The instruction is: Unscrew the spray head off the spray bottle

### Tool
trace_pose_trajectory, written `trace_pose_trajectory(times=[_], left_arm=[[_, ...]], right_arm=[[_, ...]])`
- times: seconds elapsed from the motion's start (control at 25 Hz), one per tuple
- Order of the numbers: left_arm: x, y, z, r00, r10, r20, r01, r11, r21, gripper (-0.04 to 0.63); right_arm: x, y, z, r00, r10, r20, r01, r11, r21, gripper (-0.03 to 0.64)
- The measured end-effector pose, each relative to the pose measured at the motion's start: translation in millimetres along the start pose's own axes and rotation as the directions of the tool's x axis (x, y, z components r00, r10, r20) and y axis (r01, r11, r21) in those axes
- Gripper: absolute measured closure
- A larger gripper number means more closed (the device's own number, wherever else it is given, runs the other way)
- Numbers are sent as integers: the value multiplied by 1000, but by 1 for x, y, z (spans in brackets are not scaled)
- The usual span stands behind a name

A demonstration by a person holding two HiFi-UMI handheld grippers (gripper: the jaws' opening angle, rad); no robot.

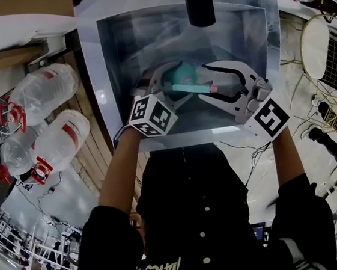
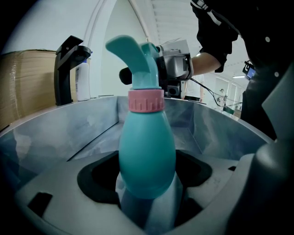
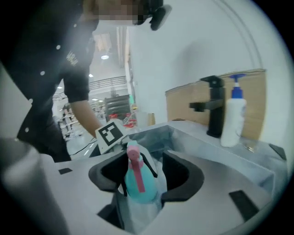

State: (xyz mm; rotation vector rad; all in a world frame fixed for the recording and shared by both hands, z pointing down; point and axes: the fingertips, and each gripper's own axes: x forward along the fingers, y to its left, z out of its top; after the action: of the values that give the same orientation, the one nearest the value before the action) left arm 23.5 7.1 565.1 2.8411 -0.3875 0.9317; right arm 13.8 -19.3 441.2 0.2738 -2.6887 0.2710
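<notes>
My left hand-held gripper (image 2: pixel 147 195) clamps the spray bottle (image 2: pixel 147 151) by its body over the sink (image 1: pixel 93 79), its long axis pointing straight at my right hand-held gripper (image 3: pixel 140 183), whose jaws stand apart around the spray head (image 2: pixel 138 59) without pressing it.

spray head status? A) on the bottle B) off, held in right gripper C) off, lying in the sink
A: in the left gripper view the teal spray head sits on the pink collar atop the spray bottle.
</notes>
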Motion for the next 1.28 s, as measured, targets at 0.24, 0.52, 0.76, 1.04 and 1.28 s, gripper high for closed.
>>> trace_pose_trajectory(times=[0.24,0.52,0.76,1.04,1.28], left_arm=[[0,-1,0,1000,0,1,0,1000,-1,209],[0,0,0,1000,7,3,-7,1000,-5,209],[0,0,1,1000,18,8,-18,1000,-14,209],[0,1,2,1000,24,11,-24,1000,-18,209],[1,2,2,1000,31,6,-30,999,-26,209]], right_arm=[[-38,5,5,900,-426,95,367,856,363,353],[1,47,-3,879,-476,-31,439,783,441,365],[26,35,1,856,-510,-81,487,744,457,370],[26,30,-6,812,-564,-153,567,699,436,370],[29,24,-5,797,-580,-165,589,690,420,353]])
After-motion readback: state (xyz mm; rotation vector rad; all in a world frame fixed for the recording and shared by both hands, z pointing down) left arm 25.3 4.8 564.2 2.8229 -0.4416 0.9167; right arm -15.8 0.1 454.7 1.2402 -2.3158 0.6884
